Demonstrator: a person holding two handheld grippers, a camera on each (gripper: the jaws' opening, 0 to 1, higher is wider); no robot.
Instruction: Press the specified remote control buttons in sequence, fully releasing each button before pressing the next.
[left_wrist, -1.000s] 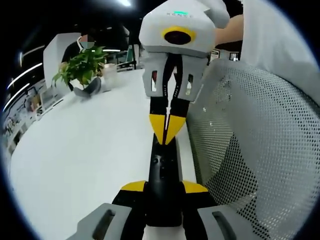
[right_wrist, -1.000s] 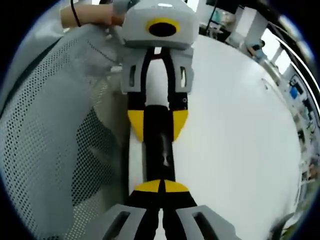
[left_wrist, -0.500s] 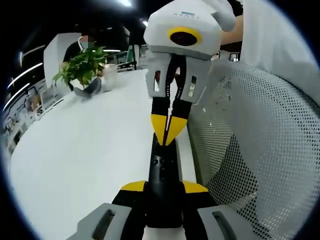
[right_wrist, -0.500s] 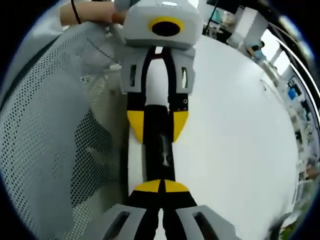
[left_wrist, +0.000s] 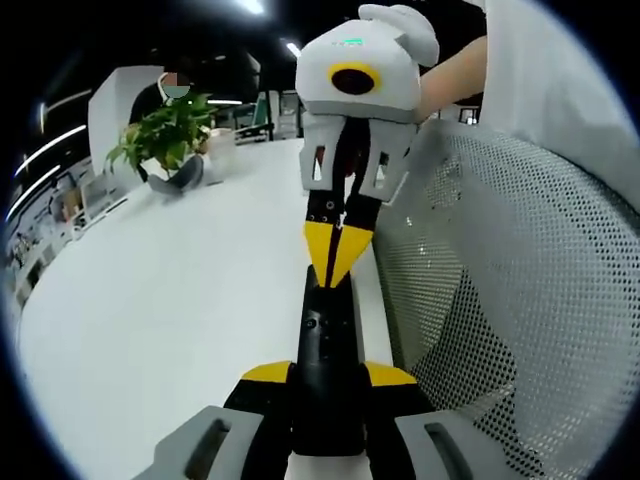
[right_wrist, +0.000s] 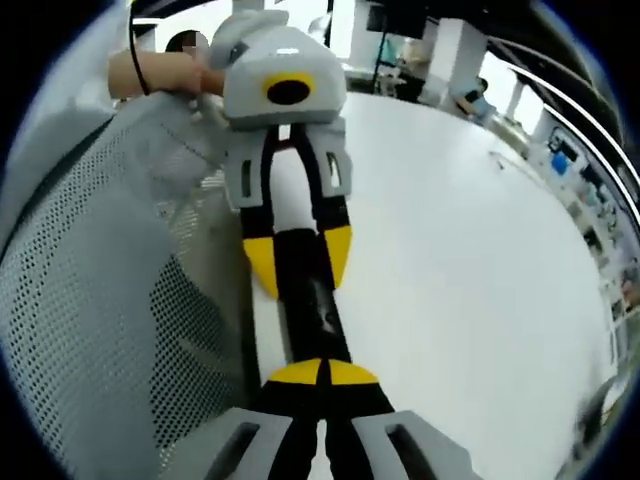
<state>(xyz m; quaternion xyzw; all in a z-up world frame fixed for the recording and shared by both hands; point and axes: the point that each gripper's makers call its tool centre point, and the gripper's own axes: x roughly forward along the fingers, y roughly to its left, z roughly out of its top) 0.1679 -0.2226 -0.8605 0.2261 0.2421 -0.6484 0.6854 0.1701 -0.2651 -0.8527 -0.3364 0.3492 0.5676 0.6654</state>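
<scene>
A slim black remote (left_wrist: 325, 350) juts forward over the white table's edge, clamped between the yellow-tipped jaws of my left gripper (left_wrist: 328, 374). From above, my right gripper (left_wrist: 335, 262) comes down with its yellow tips pressed together on the remote's far end. In the right gripper view, that gripper (right_wrist: 322, 372) is shut, its tips resting on the near end of the remote (right_wrist: 312, 300). Beyond it, my left gripper (right_wrist: 300, 262) clamps the remote from both sides. A hand holds each gripper's body.
The white table (left_wrist: 150, 300) spreads to the left, with a potted plant (left_wrist: 165, 135) at its far end and a person behind it. A grey mesh chair back (left_wrist: 500, 300) stands close along the table's edge. In the right gripper view the mesh chair (right_wrist: 100, 300) is on the left.
My right gripper has tilted and its body has swung a little, while its shut tips stay on the remote's end. The left gripper and the remote have not moved.
</scene>
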